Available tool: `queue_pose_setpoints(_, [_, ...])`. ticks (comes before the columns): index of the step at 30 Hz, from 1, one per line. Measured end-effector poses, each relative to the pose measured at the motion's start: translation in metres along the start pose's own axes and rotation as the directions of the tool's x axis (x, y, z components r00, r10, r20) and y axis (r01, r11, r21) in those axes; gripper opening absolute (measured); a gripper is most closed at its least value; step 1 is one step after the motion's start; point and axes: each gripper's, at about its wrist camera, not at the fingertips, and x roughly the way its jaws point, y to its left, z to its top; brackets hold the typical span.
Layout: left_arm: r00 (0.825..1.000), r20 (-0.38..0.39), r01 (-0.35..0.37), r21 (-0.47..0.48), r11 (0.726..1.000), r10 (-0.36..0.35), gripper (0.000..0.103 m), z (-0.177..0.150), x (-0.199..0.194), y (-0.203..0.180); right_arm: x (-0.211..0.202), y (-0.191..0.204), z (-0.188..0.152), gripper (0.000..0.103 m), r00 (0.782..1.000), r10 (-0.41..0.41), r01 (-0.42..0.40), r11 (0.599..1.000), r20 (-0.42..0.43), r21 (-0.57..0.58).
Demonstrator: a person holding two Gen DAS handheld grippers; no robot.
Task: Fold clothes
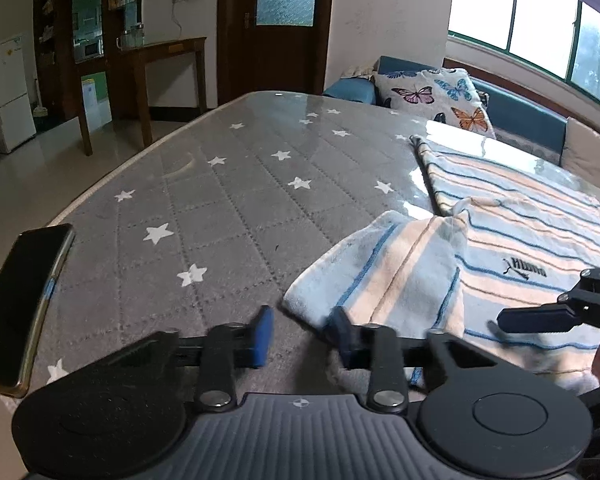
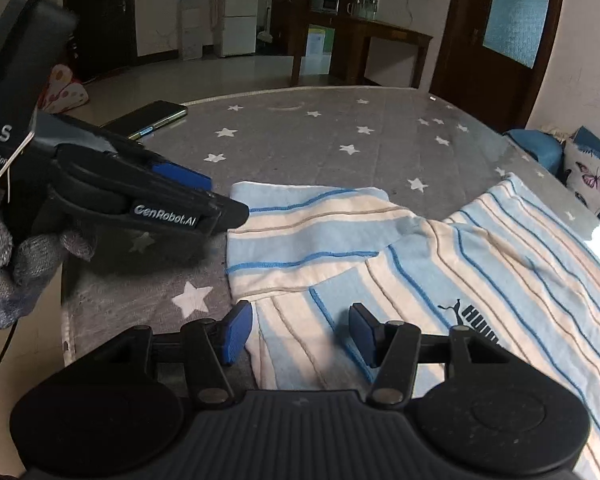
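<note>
A striped shirt in light blue, cream and dark blue [image 1: 500, 248] [image 2: 480, 264], with a black logo, lies on the grey star-patterned table cover [image 1: 228, 200] [image 2: 320, 140]. Its sleeve [image 1: 360, 280] [image 2: 300, 224] reaches out to the left. My left gripper [image 1: 302, 336] stands open at the sleeve's end. The cuff's edge lies between the blue pads, the right pad over the cloth, and neither presses on it. The right wrist view shows this gripper [image 2: 224, 210] from the side, at the cuff. My right gripper [image 2: 300, 334] [image 1: 540, 316] is open low over the shirt's near part, with flat cloth between its fingers.
A dark phone [image 1: 20, 304] [image 2: 148, 118] lies at the table's left edge. A butterfly-print pillow [image 1: 432, 96] [image 2: 592, 180] rests on the blue sofa behind the table. A gloved hand [image 2: 4, 264] holds the left gripper. Across the floor stand a wooden side table [image 1: 160, 52] and a fridge [image 1: 8, 88].
</note>
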Motion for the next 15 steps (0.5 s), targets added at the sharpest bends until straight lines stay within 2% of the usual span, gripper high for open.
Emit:
queue_pose_setpoints(3, [1.000, 0.008, 0.019, -0.017, 1.000, -0.019, 0.008, 0.002, -0.001, 0.002, -0.001, -0.005, 0.000, 0.055, 1.000, -0.003, 0.003, 0.999, -0.001, 0.035])
queue_pose_setpoints(6, [0.999, 0.034, 0.017, -0.012, 1.000, -0.016, 0.003, 0.005, -0.004, -0.001, -0.002, -0.007, -0.001, 0.055, 1.000, 0.002, -0.001, 0.999, -0.005, 0.051])
queue_pose_setpoints(10, [0.995, 0.090, 0.049, -0.013, 0.999, -0.047, 0.001, 0.012, -0.017, -0.007, 0.000, -0.007, -0.003, 0.055, 1.000, 0.013, -0.013, 0.998, -0.002, 0.067])
queue_pose_setpoints(15, [0.973, 0.182, 0.129, 0.064, 0.990, -0.139, 0.001, 0.019, -0.045, -0.029, -0.011, -0.016, -0.005, 0.055, 1.000, 0.004, -0.005, 0.996, 0.014, 0.089])
